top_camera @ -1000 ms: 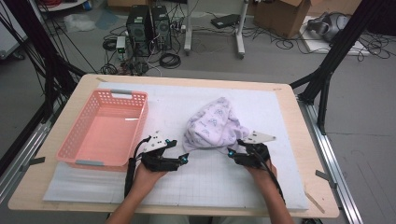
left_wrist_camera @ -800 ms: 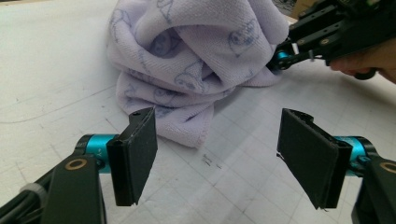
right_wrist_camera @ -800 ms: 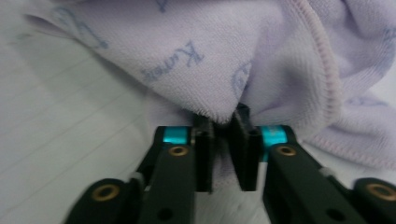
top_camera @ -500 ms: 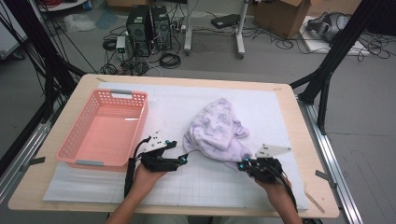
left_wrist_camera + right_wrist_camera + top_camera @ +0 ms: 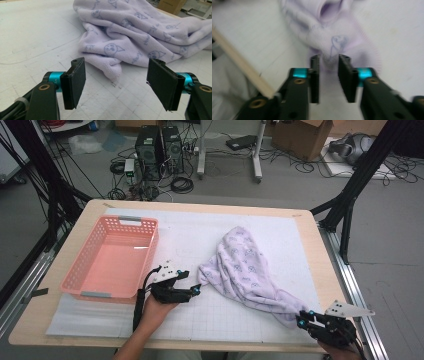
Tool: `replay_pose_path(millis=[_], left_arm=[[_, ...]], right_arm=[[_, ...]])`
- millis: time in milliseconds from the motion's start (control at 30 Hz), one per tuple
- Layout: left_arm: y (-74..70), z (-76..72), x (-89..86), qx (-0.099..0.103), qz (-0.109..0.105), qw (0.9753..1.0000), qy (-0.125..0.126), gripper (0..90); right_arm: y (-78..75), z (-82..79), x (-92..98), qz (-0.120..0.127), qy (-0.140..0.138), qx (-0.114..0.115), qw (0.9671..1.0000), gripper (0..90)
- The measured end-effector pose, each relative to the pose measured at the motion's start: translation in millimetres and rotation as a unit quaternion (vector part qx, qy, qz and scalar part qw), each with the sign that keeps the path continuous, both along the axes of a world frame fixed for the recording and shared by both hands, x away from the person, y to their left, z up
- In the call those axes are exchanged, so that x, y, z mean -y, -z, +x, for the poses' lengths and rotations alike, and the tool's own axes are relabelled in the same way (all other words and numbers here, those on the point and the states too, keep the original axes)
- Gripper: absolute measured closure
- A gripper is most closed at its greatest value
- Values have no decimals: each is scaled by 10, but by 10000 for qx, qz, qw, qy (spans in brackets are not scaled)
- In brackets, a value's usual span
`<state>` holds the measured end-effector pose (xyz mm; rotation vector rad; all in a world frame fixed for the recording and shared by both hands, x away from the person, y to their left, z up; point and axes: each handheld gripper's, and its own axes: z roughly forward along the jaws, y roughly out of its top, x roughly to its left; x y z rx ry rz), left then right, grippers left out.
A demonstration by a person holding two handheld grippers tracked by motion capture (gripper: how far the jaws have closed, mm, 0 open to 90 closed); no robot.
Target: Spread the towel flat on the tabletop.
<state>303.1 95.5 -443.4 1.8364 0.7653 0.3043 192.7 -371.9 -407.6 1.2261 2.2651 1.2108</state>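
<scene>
Two grippers sit at the near edge of my table, well apart. Between them the towel (image 5: 248, 270) lies stretched on the white mat (image 5: 200, 232), its long axis running from about 11 o'clock down to 5 o'clock. Its broad, bunched end points toward the far side of the table, and its narrow drawn-out tail points at my right gripper (image 5: 305, 318).

My right gripper has its jaws nearly together, and the tail of the towel (image 5: 337, 45) runs into the narrow gap between them. The right gripper view is blurred, so I cannot tell whether they pinch it.

My left gripper (image 5: 196, 289) is spread wide and holds nothing. A folded corner of the towel (image 5: 112, 70) lies just beyond its jaws, at 12 o'clock from them.

At 9 o'clock from the towel, a pink basket (image 5: 87, 270) sits on the mat.
</scene>
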Motion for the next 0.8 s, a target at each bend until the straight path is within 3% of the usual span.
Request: replay_pose_path(millis=[67, 133, 300, 333, 400, 433, 533, 633, 800], left_arm=[[-1, 0, 0, 10, 33, 10000, 11, 323], [-1, 0, -1, 1, 8, 10000, 3, 324], [-4, -1, -13, -7, 8, 10000, -16, 327], [-3, 1, -14, -1, 11, 10000, -19, 327], [-2, 1, -15, 0, -3, 10000, -17, 326], [-3, 0, -18, -1, -14, 10000, -13, 327], [-3, 1, -30, -4, -27, 10000, -38, 327], [3, 6, -26, -22, -3, 10000, -46, 328], [-4, -5, -16, -8, -20, 10000, -49, 327]], right_arm=[[-47, 100, -64, 71, 114, 248, 9996, 549], [-50, 262, -189, 93, 68, 337, 9994, 511], [104, 711, -692, -187, -319, 168, 9992, 496], [150, 785, -782, -320, -345, 114, 9988, 526], [223, 886, -895, -601, -393, -9, 9974, 756], [238, 903, -910, -595, -455, -32, 9972, 816], [206, 828, -872, -391, -598, -57, 9974, 841], [137, 640, -745, -279, -715, -50, 9970, 845], [34, 274, -397, -212, -576, -75, 9981, 847]])
